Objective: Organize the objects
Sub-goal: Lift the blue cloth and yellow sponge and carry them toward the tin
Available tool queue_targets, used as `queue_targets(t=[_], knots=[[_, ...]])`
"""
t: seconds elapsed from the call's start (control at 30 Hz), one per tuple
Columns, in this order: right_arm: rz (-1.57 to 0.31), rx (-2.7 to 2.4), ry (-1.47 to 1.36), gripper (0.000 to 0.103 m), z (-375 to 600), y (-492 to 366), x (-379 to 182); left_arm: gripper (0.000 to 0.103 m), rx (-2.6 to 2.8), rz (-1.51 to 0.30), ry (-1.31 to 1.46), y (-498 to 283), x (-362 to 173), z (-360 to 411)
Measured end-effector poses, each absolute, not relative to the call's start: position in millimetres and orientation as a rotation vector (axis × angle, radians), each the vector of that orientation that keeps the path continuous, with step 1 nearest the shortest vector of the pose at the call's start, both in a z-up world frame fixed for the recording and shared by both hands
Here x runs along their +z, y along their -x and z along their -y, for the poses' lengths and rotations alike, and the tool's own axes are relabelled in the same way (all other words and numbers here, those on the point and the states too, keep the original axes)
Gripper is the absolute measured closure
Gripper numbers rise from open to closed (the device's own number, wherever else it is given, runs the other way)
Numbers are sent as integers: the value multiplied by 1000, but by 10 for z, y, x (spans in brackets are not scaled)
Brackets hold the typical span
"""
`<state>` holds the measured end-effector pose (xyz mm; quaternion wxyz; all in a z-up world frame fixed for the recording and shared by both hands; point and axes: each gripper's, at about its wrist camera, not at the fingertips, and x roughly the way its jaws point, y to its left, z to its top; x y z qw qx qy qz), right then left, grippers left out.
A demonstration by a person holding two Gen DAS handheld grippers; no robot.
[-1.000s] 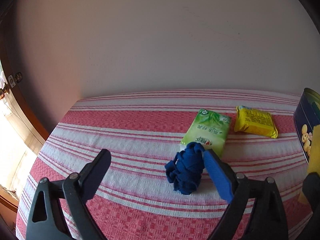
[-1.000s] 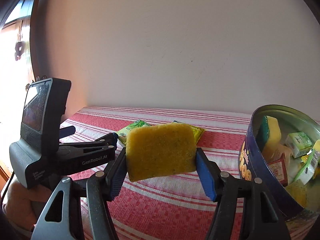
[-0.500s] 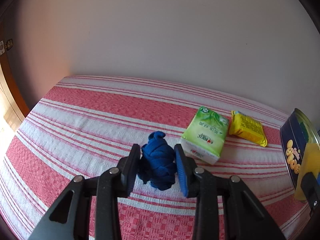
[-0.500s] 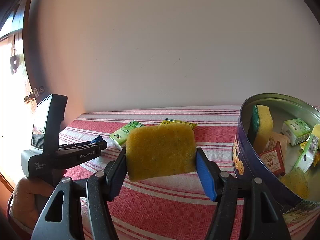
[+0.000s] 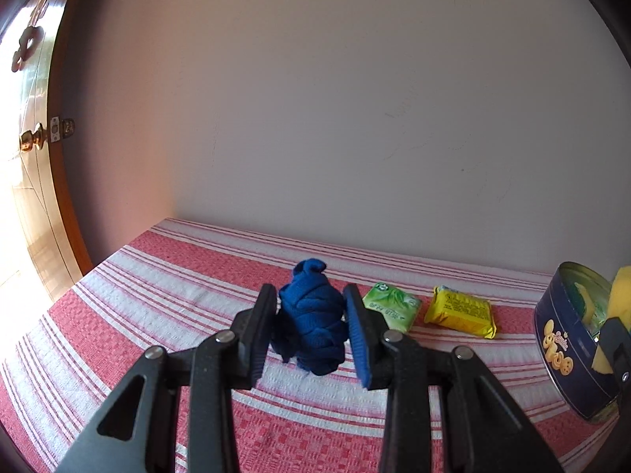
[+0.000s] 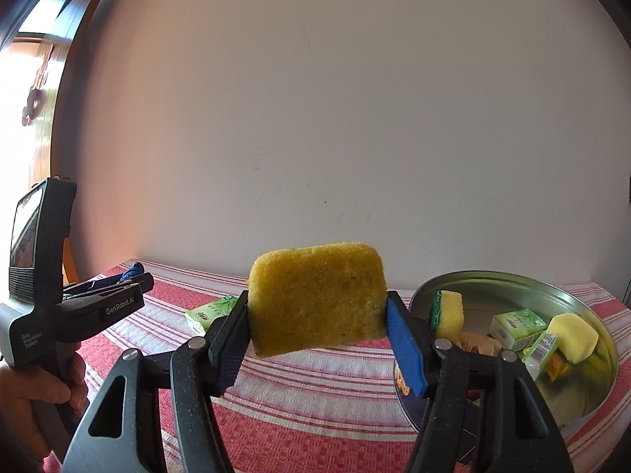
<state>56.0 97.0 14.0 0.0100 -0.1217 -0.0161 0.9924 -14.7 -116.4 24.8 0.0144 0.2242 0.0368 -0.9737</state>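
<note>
Woven striped tablecloth, shiny metal tin, porous sponge

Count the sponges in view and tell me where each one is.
3. One yellow sponge is gripped in the right tool; a green-backed sponge and a plain yellow one lie in the tin. Others may be buried.

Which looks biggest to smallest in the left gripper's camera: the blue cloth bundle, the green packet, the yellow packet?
1. blue cloth bundle, though it sits nearest the camera, clamped in the left gripper, so that inflates it.
2 and 3. green packet and yellow packet look alike; the green one is partly hidden.
</note>
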Motion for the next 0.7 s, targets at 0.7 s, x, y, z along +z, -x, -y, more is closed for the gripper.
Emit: queue_targets(t=[0.7], knots=[[58,3041,374,36,-1587,-885,53,69,-3089,63,-650,-298,267,448]])
